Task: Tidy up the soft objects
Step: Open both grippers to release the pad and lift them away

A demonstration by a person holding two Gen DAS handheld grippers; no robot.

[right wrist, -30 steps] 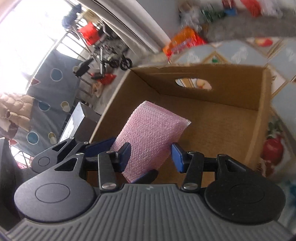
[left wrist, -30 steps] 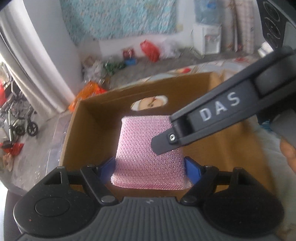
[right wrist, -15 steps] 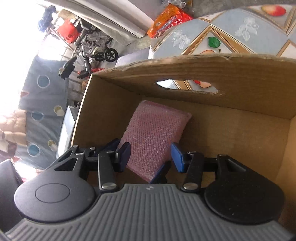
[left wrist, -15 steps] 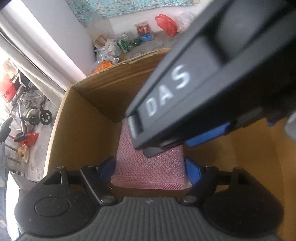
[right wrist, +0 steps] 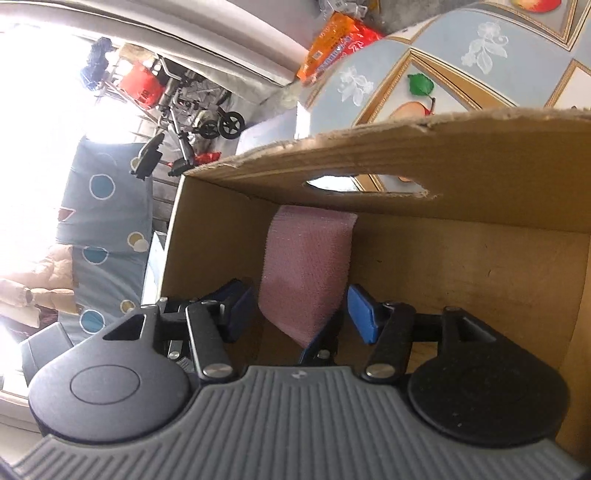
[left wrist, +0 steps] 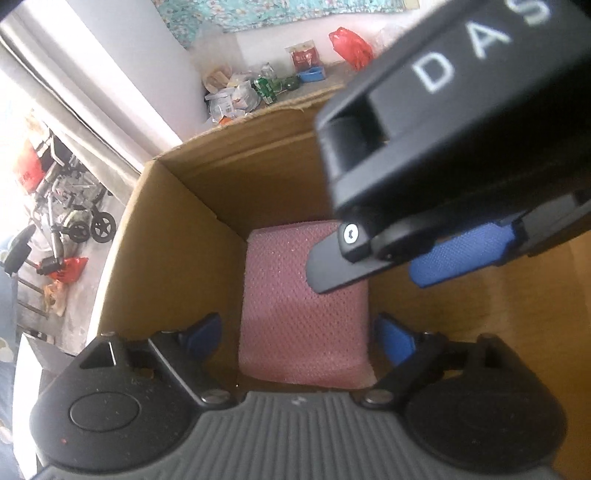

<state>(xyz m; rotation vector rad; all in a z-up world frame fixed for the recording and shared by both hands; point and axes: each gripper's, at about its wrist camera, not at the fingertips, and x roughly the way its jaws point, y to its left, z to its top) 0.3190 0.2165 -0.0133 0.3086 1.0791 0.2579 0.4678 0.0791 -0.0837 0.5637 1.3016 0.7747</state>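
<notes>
A pink textured sponge pad [left wrist: 303, 314] rests inside a brown cardboard box [left wrist: 166, 240], close to its left wall. My left gripper [left wrist: 301, 336] straddles the pad's near end. Its jaws are opening, and a gap shows between each blue pad and the sponge. In the right wrist view the sponge pad [right wrist: 306, 273] leans up toward the box wall [right wrist: 461, 158] with the hand hole. My right gripper [right wrist: 301, 310] also has the pad between its jaws. They are opening too, with both pads clear of the sponge. The right gripper's body hides the box's right part in the left wrist view.
The box stands on a tablecloth [right wrist: 461, 55] with a fruit pattern. An orange packet [right wrist: 340, 33] and litter [left wrist: 251, 92] lie on the floor beyond. A wheeled chair [left wrist: 74, 206] stands by the curtain at left. The box floor [right wrist: 461, 288] to the right of the pad is bare.
Both grippers sank into the box with the pink pad held between them. Their jaws then widened, and the pads have come off the sponge's sides.
</notes>
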